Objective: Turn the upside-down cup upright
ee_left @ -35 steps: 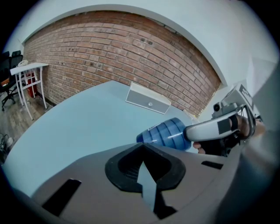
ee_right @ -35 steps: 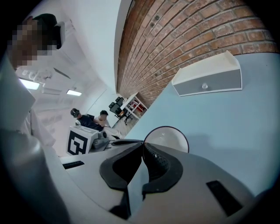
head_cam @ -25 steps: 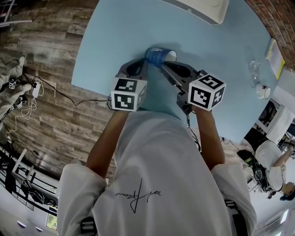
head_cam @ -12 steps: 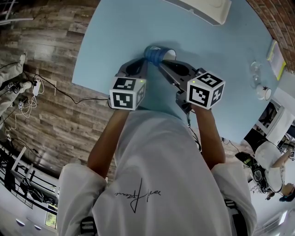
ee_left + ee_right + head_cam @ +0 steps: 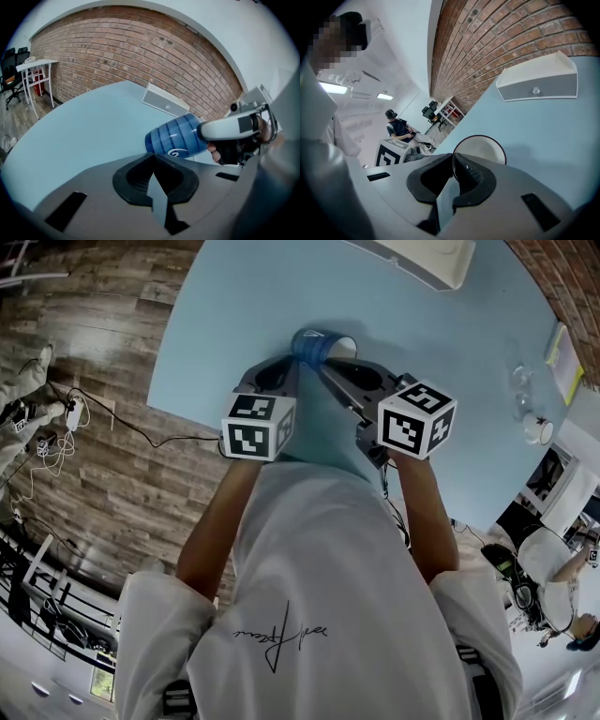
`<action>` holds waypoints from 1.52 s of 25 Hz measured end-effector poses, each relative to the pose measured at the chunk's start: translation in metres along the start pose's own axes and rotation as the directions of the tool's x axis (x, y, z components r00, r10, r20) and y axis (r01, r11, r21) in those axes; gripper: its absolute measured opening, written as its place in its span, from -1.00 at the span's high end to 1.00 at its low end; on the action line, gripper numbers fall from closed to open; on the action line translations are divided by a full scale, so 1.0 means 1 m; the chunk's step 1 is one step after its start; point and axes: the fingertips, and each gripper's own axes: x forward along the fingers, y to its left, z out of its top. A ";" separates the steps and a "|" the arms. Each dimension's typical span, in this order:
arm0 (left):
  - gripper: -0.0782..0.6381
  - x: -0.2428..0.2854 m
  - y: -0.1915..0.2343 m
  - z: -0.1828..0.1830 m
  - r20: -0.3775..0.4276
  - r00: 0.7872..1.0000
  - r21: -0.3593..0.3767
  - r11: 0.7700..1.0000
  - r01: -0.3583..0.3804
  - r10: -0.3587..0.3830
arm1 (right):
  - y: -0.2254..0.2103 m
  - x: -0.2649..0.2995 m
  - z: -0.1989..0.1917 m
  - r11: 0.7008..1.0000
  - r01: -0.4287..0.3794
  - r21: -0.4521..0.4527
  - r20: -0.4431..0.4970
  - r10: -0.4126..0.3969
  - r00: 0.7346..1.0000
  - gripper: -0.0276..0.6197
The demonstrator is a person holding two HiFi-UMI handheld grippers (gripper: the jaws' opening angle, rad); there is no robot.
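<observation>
Cup (image 5: 311, 346) slightly farther, in right gripper (image 5: 325, 368)

The cup (image 5: 315, 349) is blue with darker rings and a small white swirl, and white inside. It lies tipped on its side over the table (image 5: 234, 306), with its base toward 9 o'clock and its mouth toward 3 o'clock. The right gripper (image 5: 453, 165) pinches its rim.

Light: bright, even; ceiling lamps (image 5: 384, 96) far left.
Shadows: soft, right of cup (image 5: 480, 149) on table (image 5: 562, 136).
Distortion: strong fisheye, dark corners.
</observation>
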 end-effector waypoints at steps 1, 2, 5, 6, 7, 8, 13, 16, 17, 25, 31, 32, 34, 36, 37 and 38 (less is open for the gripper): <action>0.75 0.000 0.000 -0.001 -0.002 1.000 -0.001 1.000 0.001 -0.001 | 0.000 0.001 0.000 1.000 0.000 -0.002 -0.001 0.000 1.000 0.84; 0.75 0.000 0.000 -0.001 -0.003 1.000 -0.002 1.000 0.001 -0.001 | 0.001 0.002 0.000 1.000 0.000 -0.004 -0.003 0.000 1.000 0.84; 0.75 0.000 0.002 -0.002 -0.004 1.000 -0.007 1.000 0.001 -0.001 | 0.001 0.004 0.001 1.000 -0.001 -0.008 -0.007 0.001 1.000 0.84; 0.75 0.000 0.002 -0.002 -0.004 1.000 -0.009 1.000 0.001 -0.001 | 0.002 0.005 0.002 1.000 -0.003 -0.008 -0.008 0.003 1.000 0.84; 0.75 0.000 0.003 -0.002 -0.004 1.000 -0.011 1.000 0.000 0.000 | 0.002 0.006 0.002 1.000 -0.005 -0.009 -0.009 0.005 1.000 0.84; 0.75 0.000 0.003 -0.002 -0.004 1.000 -0.013 1.000 0.000 0.000 | 0.003 0.006 0.003 1.000 -0.008 -0.010 -0.010 0.008 1.000 0.84; 0.75 0.000 0.005 -0.002 -0.007 1.000 -0.021 1.000 -0.002 0.002 | 0.005 0.010 0.005 1.000 -0.020 -0.013 -0.015 0.020 1.000 0.84; 0.75 0.000 0.007 -0.003 -0.011 1.000 -0.026 1.000 -0.001 0.001 | 0.008 0.013 0.006 1.000 -0.028 -0.015 -0.020 0.027 0.999 0.84; 0.75 0.000 0.007 -0.004 -0.013 1.000 -0.028 1.000 -0.001 0.000 | 0.008 0.014 0.006 0.999 -0.030 -0.015 -0.021 0.029 0.999 0.84; 0.75 0.002 0.010 -0.004 -0.014 1.000 -0.041 0.999 0.001 -0.001 | 0.009 0.021 0.009 0.999 -0.035 -0.028 -0.028 0.034 0.999 0.84; 0.75 0.003 0.010 -0.005 -0.026 1.000 -0.043 0.999 0.009 -0.010 | 0.012 0.023 0.009 0.998 -0.028 -0.056 -0.041 0.026 0.999 0.84; 0.75 0.003 0.009 -0.005 -0.032 0.999 -0.041 0.999 0.012 -0.013 | 0.012 0.022 0.009 0.998 -0.024 -0.065 -0.044 0.021 0.999 0.84; 0.75 0.005 0.006 -0.006 -0.039 0.999 -0.038 0.999 0.017 -0.018 | 0.012 0.021 0.009 0.997 -0.017 -0.080 -0.050 0.013 0.999 0.84; 0.75 0.007 0.004 -0.005 -0.043 0.999 -0.034 0.999 0.019 -0.021 | 0.010 0.021 0.010 0.996 -0.010 -0.092 -0.055 0.005 0.998 0.84; 0.75 0.008 0.003 -0.005 -0.044 0.999 -0.032 0.999 0.020 -0.021 | 0.010 0.021 0.010 0.995 -0.008 -0.098 -0.058 0.002 0.998 0.84; 0.75 0.009 0.003 -0.005 -0.047 0.999 -0.030 0.999 0.020 -0.022 | 0.009 0.021 0.011 0.995 -0.006 -0.104 -0.062 0.000 0.998 0.84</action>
